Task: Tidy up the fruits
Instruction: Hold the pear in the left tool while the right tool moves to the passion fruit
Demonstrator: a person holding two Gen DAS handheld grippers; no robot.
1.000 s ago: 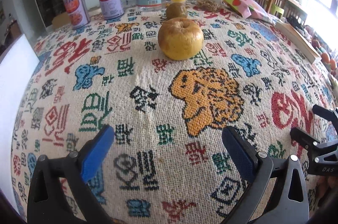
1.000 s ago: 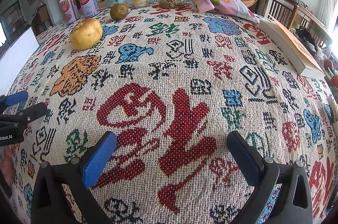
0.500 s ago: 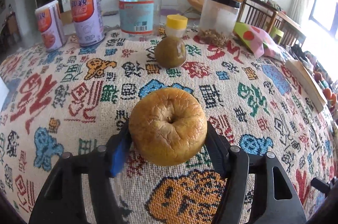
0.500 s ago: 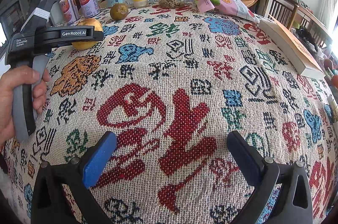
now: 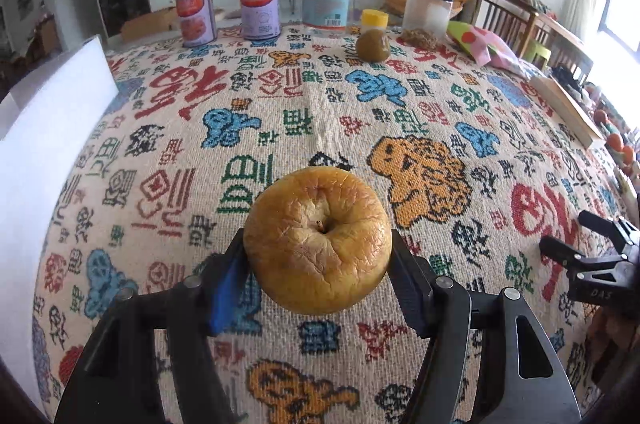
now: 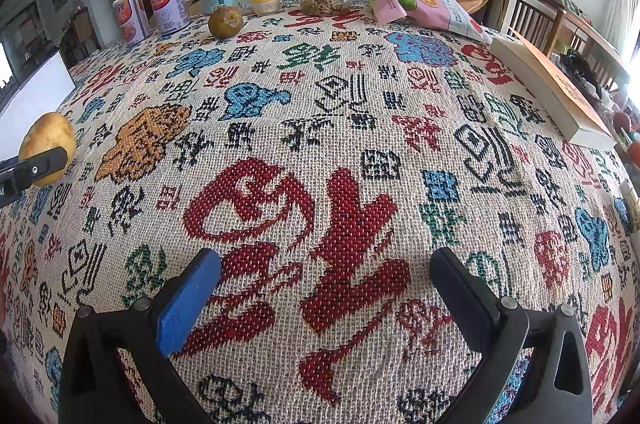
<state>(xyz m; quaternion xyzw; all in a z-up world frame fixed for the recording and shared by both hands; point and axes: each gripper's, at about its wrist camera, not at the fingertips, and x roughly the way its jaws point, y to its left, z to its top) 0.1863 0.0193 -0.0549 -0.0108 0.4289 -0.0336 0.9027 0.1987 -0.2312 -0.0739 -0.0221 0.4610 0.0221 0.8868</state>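
My left gripper is shut on a wrinkled yellow apple and holds it above the patterned tablecloth. The same apple shows at the far left of the right wrist view. A smaller brown-green fruit sits at the far side of the table, also in the right wrist view. My right gripper is open and empty, low over the near part of the cloth; it shows at the right edge of the left wrist view.
Two cans, a glass jar, a small yellow-lidded jar and a black-lidded plastic jar stand along the far edge. A pink snack bag and a book lie at the right. A white board is at the left.
My left gripper went forward to the yellow apple, closed on it, then lifted it and drew it back toward the near left. The right gripper has not moved.
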